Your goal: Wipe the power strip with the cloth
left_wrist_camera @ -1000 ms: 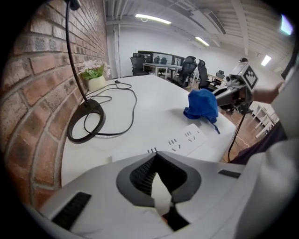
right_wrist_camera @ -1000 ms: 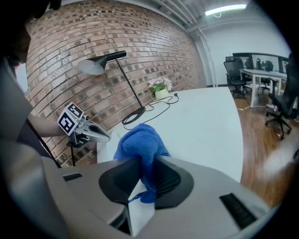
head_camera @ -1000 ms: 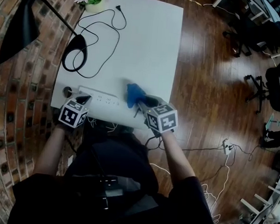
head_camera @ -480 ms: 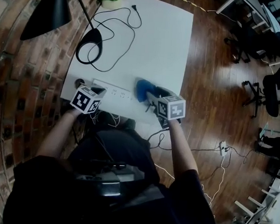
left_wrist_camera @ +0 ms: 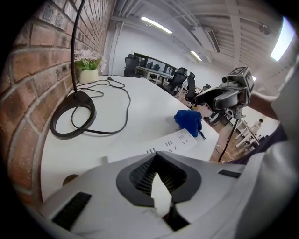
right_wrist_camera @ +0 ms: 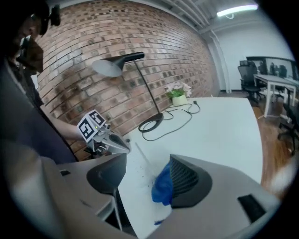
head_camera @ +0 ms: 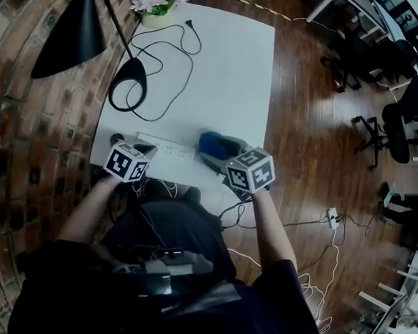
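Observation:
The white power strip (head_camera: 166,148) lies along the table's near edge; it also shows in the left gripper view (left_wrist_camera: 174,141). A crumpled blue cloth (head_camera: 212,143) lies on the table at the strip's right end. My left gripper (head_camera: 147,151) is shut, its tips down at the strip's left end. My right gripper (head_camera: 215,158) is open, its jaws having just been opening. In the right gripper view the cloth (right_wrist_camera: 163,186) sits loose beside the right jaw, partly hidden by it, and no pad presses on it.
A black lamp's round base (head_camera: 129,77) and a looping black cord (head_camera: 168,48) occupy the table's left and far part. A flower pot (head_camera: 156,0) stands at the far corner. A brick wall (head_camera: 22,155) runs along the left. Wooden floor and office chairs (head_camera: 362,52) lie to the right.
The right gripper has opened, let go of the blue cloth and drawn back and up towards the person. The cloth stays on the table. The left gripper has kept its place.

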`<control>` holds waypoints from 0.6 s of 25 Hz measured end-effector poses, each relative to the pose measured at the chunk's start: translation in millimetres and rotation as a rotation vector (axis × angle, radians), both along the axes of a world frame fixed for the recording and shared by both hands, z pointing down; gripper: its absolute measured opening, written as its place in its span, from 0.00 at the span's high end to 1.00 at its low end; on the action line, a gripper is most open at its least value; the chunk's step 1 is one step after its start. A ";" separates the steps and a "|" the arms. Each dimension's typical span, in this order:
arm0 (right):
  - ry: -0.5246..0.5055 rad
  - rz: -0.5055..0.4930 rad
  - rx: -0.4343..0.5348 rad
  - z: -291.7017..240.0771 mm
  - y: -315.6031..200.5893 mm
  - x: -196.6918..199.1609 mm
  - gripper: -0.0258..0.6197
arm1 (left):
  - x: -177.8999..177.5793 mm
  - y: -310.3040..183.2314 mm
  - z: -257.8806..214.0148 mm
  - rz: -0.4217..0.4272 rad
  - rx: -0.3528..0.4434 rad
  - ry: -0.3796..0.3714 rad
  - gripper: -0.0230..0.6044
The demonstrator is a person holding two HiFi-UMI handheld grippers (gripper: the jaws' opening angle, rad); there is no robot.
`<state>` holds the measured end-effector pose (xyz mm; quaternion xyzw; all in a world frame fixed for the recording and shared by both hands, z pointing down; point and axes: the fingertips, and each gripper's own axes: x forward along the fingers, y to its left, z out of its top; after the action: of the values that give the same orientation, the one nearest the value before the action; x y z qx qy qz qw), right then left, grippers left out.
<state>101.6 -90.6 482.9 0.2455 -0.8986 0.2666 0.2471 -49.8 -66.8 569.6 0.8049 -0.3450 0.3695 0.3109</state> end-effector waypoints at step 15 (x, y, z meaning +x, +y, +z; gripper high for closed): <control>0.079 -0.278 0.060 19.2 30.9 -71.8 0.50 | 9.2 -0.3 -1.8 0.057 0.010 0.047 0.95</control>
<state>29.8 -59.8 502.1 0.1366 -0.9211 0.1928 0.3094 -40.7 -67.1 567.8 0.8244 -0.3165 0.3573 0.3042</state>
